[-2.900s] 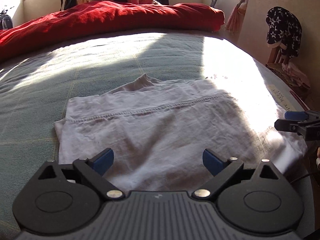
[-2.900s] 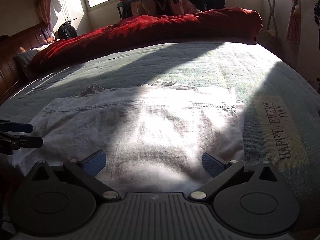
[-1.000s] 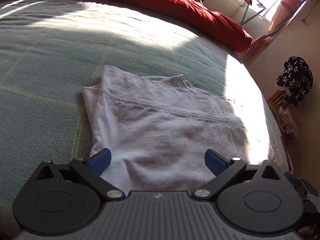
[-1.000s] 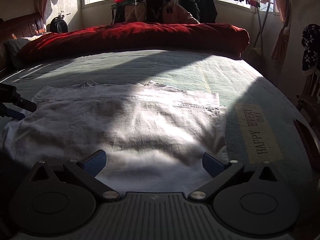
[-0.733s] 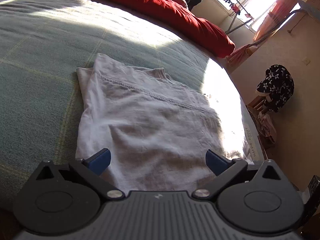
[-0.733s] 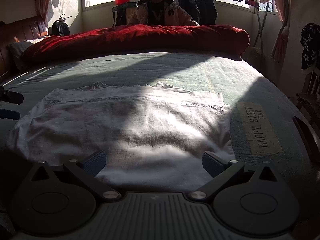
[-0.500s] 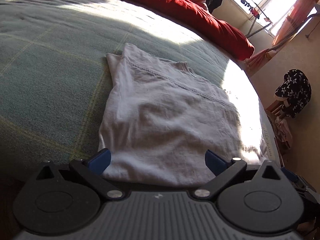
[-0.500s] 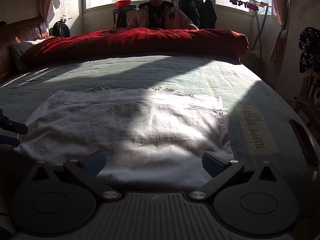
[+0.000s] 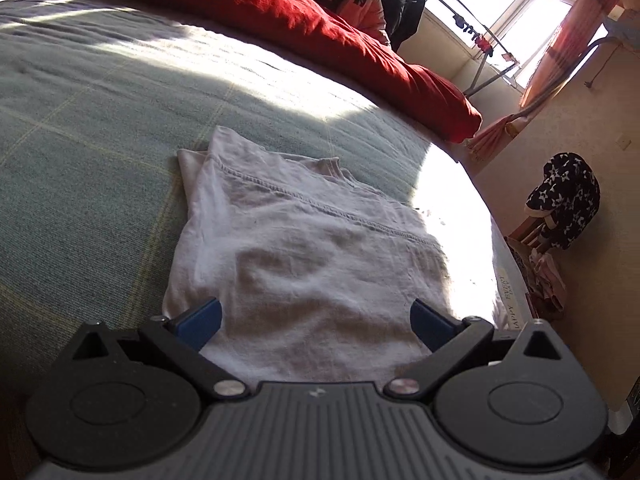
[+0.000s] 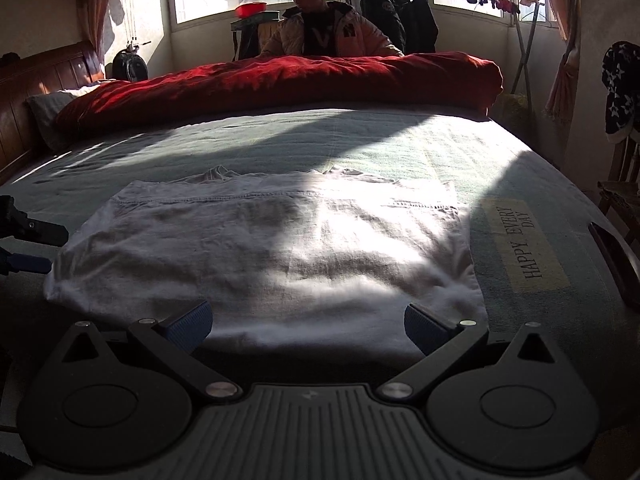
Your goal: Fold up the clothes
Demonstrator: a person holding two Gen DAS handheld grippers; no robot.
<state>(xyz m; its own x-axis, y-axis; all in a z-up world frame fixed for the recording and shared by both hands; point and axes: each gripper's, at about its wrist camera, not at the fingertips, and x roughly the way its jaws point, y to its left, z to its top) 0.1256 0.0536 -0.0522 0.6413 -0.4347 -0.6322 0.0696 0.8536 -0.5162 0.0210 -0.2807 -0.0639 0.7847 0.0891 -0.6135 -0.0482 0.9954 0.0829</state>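
White shirt (image 10: 272,256) is laid flat, partly folded, on the green bedspread (image 10: 360,144). The left gripper (image 9: 316,320) is spread wide at its left corner, nothing gripped. The right gripper (image 10: 308,326) is likewise held wide apart over the near hem, empty.

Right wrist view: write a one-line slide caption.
Open right gripper poised at the near edge of a white garment spread flat on a green bedspread.

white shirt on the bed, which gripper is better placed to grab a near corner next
Probably left. The left gripper, open, sits over the white shirt by its near-left corner; the right gripper, open, faces the near hem's middle.
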